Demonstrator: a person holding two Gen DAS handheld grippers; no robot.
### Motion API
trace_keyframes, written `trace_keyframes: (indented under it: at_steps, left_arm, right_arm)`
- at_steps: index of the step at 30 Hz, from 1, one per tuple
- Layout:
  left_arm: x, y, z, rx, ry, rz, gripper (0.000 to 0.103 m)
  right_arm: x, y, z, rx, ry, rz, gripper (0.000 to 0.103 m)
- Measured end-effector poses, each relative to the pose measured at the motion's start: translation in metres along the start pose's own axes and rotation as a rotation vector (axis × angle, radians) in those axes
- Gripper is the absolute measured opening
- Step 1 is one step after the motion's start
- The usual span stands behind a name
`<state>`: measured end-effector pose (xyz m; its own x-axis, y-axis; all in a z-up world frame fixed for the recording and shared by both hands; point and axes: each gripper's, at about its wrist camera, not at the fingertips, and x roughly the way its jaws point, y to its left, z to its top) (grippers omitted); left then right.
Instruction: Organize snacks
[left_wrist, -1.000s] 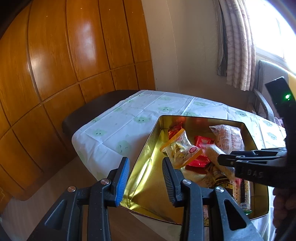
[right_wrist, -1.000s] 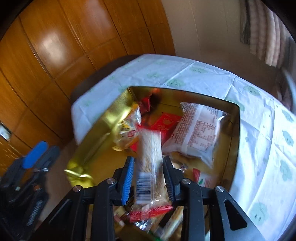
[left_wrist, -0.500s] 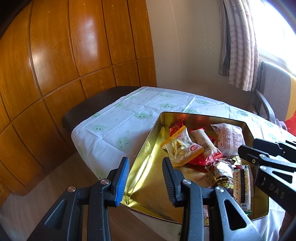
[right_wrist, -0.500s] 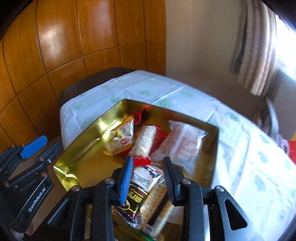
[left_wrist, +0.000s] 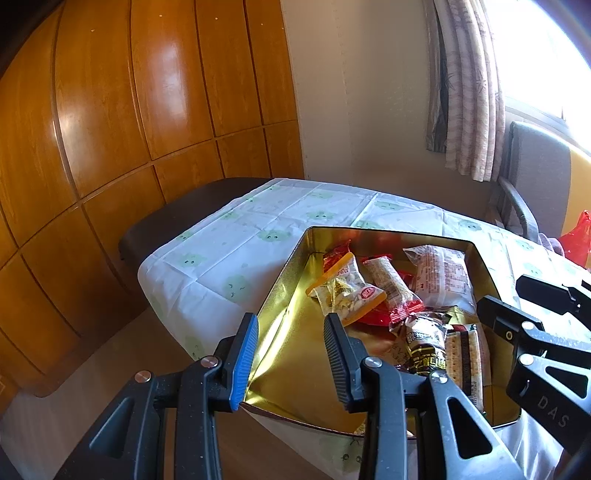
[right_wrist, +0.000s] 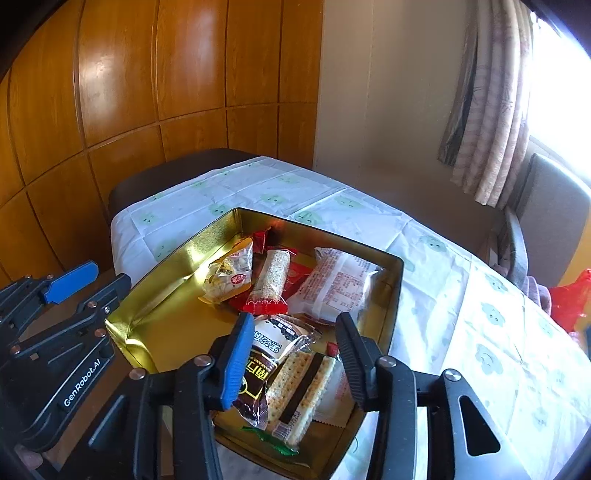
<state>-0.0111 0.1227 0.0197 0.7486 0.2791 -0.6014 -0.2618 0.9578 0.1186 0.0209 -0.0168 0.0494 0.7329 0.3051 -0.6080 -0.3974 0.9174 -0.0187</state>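
Observation:
A gold tin (left_wrist: 284, 291) (right_wrist: 173, 266) sits on the table and holds several wrapped snacks. A sesame bar in a red-ended wrapper (right_wrist: 271, 280) (left_wrist: 389, 286) lies in its middle, beside a yellow snack bag (right_wrist: 229, 275) and a white packet (right_wrist: 338, 282). A dark brown packet (right_wrist: 264, 363) and crackers (right_wrist: 299, 387) lie at the near end. My right gripper (right_wrist: 291, 363) is open and empty, above the tin's near end. My left gripper (left_wrist: 290, 356) is open and empty, at the tin's near left corner.
The table has a white cloth with green faces (right_wrist: 480, 306). A dark bench (left_wrist: 177, 218) stands by the wood-panelled wall. A grey chair (right_wrist: 546, 218) and a red bag (right_wrist: 570, 299) are on the right, under the curtained window.
My right gripper held the sesame bar one second ago, let it go into the tin, and has drawn back and up with its jaws opened wider. The left gripper has barely moved.

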Motion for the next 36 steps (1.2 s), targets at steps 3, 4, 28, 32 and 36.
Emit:
trace_keyframes:
  at_steps: [3,4,28,32,36]
  left_arm:
    - [-0.002,-0.003,-0.001,0.006,0.000,-0.011,0.037]
    - [-0.002,-0.004,-0.001,0.009,0.000,-0.015,0.037]
    - [-0.026,-0.042,-0.015,0.028,-0.011,-0.142,0.053]
    - [-0.030,-0.044,-0.016,0.035,-0.020,-0.145,0.059]
    - [-0.029,-0.046,-0.016,0.036,-0.013,-0.132,0.060]
  right_arm:
    - [-0.004,-0.001,-0.003,0.006,-0.006,-0.012,0.050]
    - [-0.005,-0.002,-0.004,0.013,-0.008,-0.016,0.051]
    - [-0.032,-0.063,-0.077,0.253,-0.023,-0.194,0.087]
    - [-0.032,-0.059,-0.078,0.238,-0.021,-0.190,0.088]
    - [-0.034,-0.057,-0.078,0.235,-0.028,-0.195,0.088]
